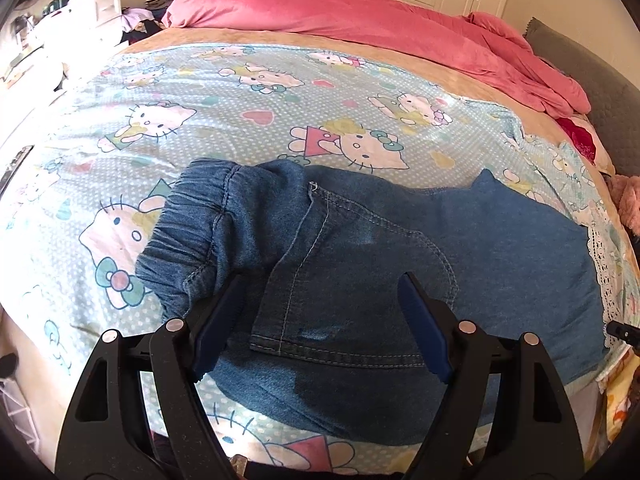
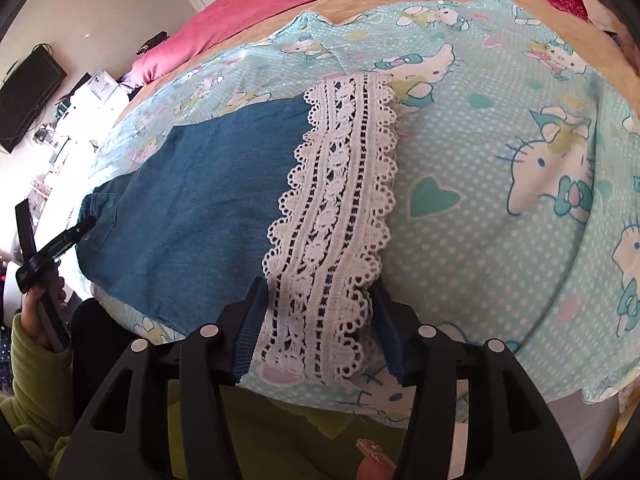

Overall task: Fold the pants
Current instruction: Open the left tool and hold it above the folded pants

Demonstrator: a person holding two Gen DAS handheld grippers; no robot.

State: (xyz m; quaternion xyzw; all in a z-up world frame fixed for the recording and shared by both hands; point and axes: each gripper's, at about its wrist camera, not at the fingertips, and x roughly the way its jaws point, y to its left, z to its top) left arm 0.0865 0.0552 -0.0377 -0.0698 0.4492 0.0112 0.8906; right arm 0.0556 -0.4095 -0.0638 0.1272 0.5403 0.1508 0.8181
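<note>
Blue denim pants (image 1: pixel 360 264) lie flat on the Hello Kitty sheet (image 1: pixel 224 96), elastic waistband (image 1: pixel 188 232) to the left, a back pocket facing up. Their legs end in a white lace hem (image 2: pixel 336 216), seen in the right wrist view beside the denim (image 2: pixel 192 200). My left gripper (image 1: pixel 320 292) is open, its fingers straddling the pocket area just above the cloth. My right gripper (image 2: pixel 318 296) is open, its fingers on either side of the near end of the lace hem. The left gripper also shows at the left edge of the right wrist view (image 2: pixel 56 244).
A pink duvet (image 1: pixel 360 20) is bunched along the far side of the bed. A grey headboard (image 1: pixel 592 76) stands at the right. Cluttered white furniture (image 1: pixel 80 12) is beyond the bed's left side. The near bed edge lies just below the pants.
</note>
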